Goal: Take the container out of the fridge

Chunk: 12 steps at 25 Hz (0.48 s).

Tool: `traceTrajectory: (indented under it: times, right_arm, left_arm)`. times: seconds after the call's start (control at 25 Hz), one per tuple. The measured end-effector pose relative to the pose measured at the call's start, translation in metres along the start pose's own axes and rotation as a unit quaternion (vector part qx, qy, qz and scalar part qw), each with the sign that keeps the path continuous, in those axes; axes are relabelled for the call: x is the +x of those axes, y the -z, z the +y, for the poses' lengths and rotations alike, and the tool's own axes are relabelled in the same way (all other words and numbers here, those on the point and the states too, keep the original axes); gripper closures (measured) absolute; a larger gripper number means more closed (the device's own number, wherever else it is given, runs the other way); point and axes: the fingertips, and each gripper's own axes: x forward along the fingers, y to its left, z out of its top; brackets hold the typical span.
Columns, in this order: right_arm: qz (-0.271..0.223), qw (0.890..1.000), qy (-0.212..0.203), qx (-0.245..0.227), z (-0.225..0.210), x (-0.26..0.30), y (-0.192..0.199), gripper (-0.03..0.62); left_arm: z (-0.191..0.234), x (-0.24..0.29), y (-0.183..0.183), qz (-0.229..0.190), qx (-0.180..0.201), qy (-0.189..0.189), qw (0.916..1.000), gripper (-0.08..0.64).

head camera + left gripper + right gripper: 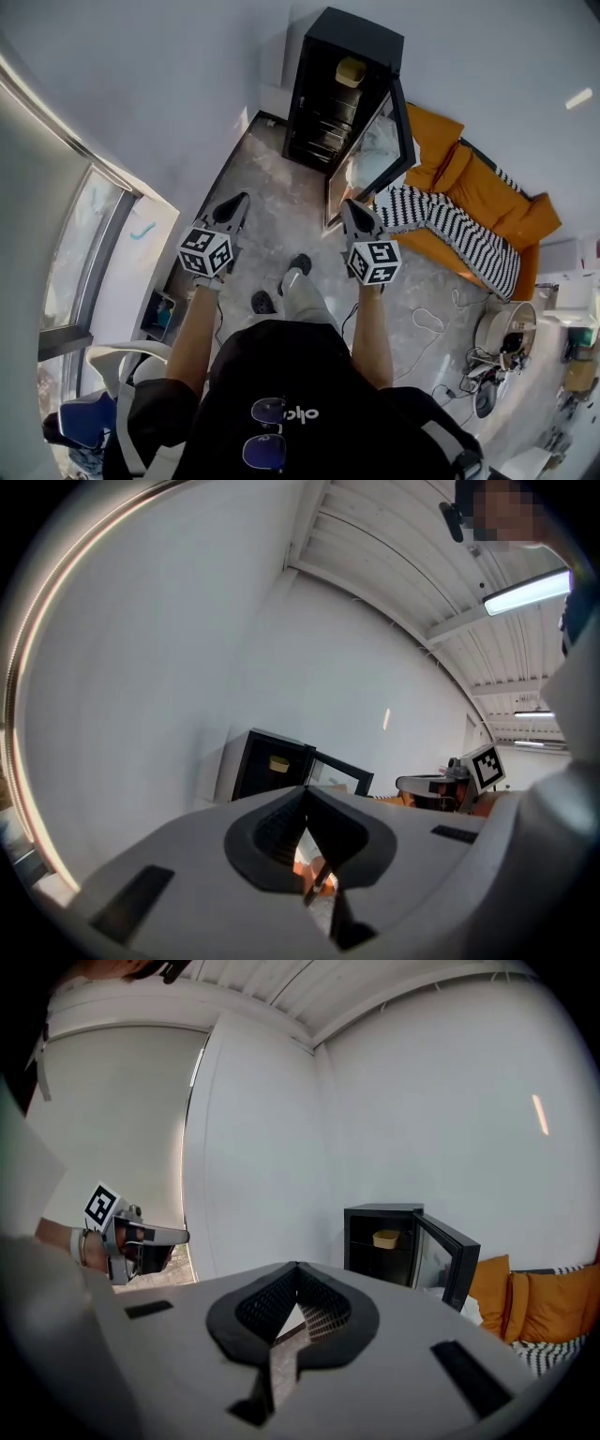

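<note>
Both left tongs (pixel 238 200) and right tongs (pixel 350 205) closed over marble floor (pixel 274 192); fridge (pixel 360 34) open.

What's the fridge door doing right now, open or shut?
Open. The glass door stands swung out at the right side of the black fridge, and the yellow container shows on an upper shelf inside.

It looks like a living room: an orange sofa (pixel 483 192) with a striped blanket (pixel 459 234), a small black fridge (pixel 356 33), a big window (pixel 75 253).

fridge (pixel 361 33): black | container (pixel 351 71): pale yellow, it seems | sofa (pixel 483 192): orange | blanket (pixel 464 234): black-and-white stripes | floor (pixel 281 202): grey mottled
</note>
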Motion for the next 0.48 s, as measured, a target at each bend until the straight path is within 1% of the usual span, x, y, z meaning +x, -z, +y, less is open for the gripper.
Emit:
traceTrajectory:
  times: [0.2,0.48]
  right_arm:
    - [-0.003,0.999,0.008,0.032,-0.039,0.052,-0.005,0.584]
    - [-0.018,0.998,0.036,0.052,-0.11,0.14,-0.035,0.584]
  left_arm:
    - [0.021,0.061,-0.013,0.017,0.005,0.022,0.9996,0.555]
    - [0.072,0.172,-0.044,0.036,0.022,0.045,0.9981,0.555]
